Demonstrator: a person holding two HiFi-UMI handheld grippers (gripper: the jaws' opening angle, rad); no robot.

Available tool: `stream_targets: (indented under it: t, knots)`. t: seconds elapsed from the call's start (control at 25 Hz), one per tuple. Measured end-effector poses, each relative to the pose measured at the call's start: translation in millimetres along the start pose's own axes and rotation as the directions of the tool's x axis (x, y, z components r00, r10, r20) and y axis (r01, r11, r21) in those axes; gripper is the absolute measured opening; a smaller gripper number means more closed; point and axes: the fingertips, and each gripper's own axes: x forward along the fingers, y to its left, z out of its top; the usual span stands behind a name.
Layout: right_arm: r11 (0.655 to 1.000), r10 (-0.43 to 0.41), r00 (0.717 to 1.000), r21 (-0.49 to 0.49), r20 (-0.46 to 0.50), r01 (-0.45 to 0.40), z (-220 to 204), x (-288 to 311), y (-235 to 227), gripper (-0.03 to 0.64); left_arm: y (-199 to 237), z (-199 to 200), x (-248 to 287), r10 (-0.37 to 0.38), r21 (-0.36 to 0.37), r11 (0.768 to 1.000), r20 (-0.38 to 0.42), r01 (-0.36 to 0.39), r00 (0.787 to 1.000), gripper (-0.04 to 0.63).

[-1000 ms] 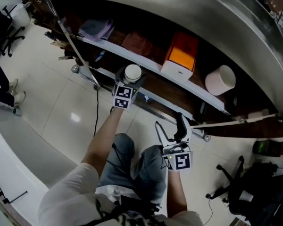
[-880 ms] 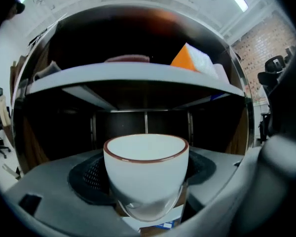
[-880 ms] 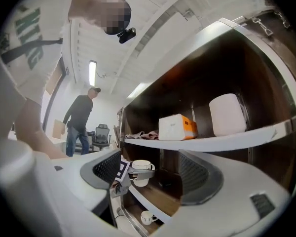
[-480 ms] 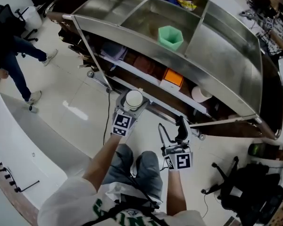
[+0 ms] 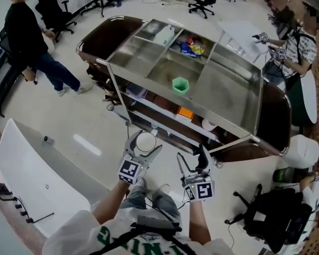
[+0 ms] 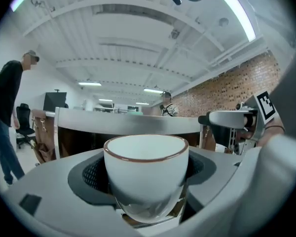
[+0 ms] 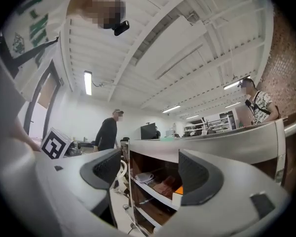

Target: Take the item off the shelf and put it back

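Observation:
A white cup [image 6: 146, 174] with a brown rim sits upright between the jaws of my left gripper [image 5: 144, 142], which is shut on it; its dark pads [image 6: 95, 176] press both sides. In the head view the cup [image 5: 145, 141] hangs in front of the metal shelf cart [image 5: 231, 97], apart from it. My right gripper [image 5: 192, 160] is beside it, to the right, open with nothing between its fingers [image 7: 107, 168]. In the right gripper view the cart's lower shelves [image 7: 153, 186] lie ahead.
The cart's top tray holds a green hexagonal cup [image 5: 179, 84] and some packets [image 5: 192, 48]. An orange box [image 5: 185, 112] and a white roll [image 5: 207, 124] sit on a lower shelf. People stand at far left [image 5: 29, 41] and far right [image 5: 296, 39]. A white table [image 5: 37, 185] is left.
Both grippers have risen, the left one still carrying the cup. The view has pulled up and back, so the cart's whole top tray and the room now show.

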Motion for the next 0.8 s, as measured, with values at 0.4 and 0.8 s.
stream_targets:
  t: [0.4,0.8]
  knots:
    - [0.999,-0.039,0.998,0.009,0.057,0.038,44.3,-28.9,26.2,0.373,-11.7,75.7,-72.7,-0.019,-0.039,0.999,0.115,0.024,0.993,0.385]
    - [0.999,-0.05,0.994,0.018,0.099,0.049,60.7,-33.8,32.7,0.373,0.3,78.2,-96.6,0.008,0.0,1.0,0.178,-0.008,0.984,0.385]
